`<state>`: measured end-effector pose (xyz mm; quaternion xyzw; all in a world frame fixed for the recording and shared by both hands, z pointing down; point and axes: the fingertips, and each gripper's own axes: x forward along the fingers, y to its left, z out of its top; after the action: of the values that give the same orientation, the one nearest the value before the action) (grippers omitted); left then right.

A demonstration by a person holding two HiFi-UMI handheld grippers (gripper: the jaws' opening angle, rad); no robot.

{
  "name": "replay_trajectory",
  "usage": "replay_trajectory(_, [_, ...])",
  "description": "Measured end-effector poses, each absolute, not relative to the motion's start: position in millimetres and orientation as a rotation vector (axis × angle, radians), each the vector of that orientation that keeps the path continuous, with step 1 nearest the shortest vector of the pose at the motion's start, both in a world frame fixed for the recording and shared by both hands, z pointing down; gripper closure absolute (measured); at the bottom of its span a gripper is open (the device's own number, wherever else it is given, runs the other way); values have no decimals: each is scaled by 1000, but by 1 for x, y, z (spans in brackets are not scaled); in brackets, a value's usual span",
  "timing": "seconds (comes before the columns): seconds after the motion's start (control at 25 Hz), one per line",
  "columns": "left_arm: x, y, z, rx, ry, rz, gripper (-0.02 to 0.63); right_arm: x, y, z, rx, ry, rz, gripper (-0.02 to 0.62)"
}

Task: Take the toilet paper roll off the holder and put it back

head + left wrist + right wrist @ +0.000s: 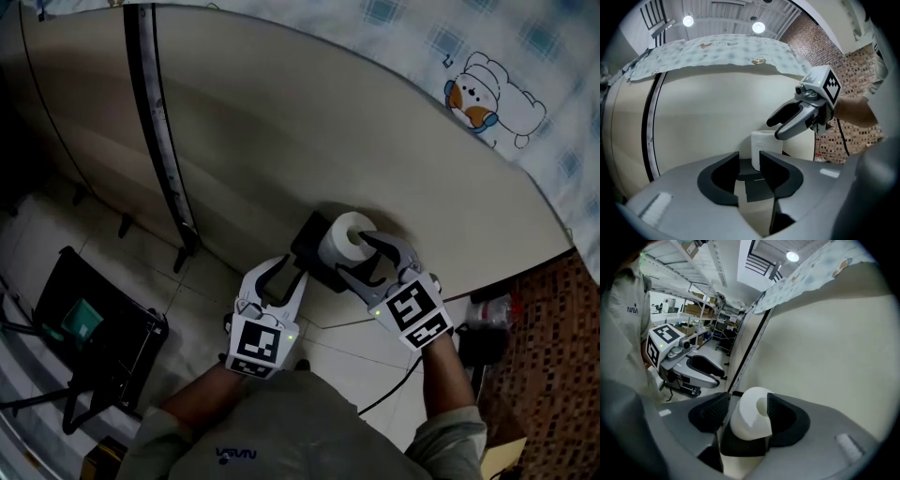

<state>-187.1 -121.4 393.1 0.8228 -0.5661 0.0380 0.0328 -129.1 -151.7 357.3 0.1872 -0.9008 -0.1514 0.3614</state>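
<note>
Looking down from the head: shows the roll [349,239] upright on the black holder [309,248], hard against a beige wall [281,141]. Places the right gripper [352,253] around the roll and the left gripper [292,274] just beside the holder, short of the paper. Gives no clear read of the gaps from up there.

Looking along the right jaws: finds them wide, flanking the roll, with one pad at or touching the paper and a plain gap on the other side. No squeeze.

Looking along the left jaws: finds a narrow gap with nothing in it, and the roll and holder beyond the tips.

Only from above: takes in pale floor [84,234], a black stand [94,328] at lower left, patterned carpet [553,356] at right, a black strip [159,122] down the wall and a checked cloth [450,56] with a cartoon animal over its top.

Only from the left gripper view: catches a brick wall [825,42] and ceiling lights [687,20].

Only from the right gripper view: reveals shelves [698,315] deep in the room and a pale sleeve [628,310] close by.
</note>
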Motion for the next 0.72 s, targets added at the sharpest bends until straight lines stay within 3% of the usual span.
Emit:
replay_trajectory(0.32, [-189,-138,396,2485,-1771,130,485,-123,-156,393,270,-1996,-458,342])
replay_trajectory(0.72, [-176,-145,403,2462,-1780,157,483,-122,-159,407,123,-1866,-542,396])
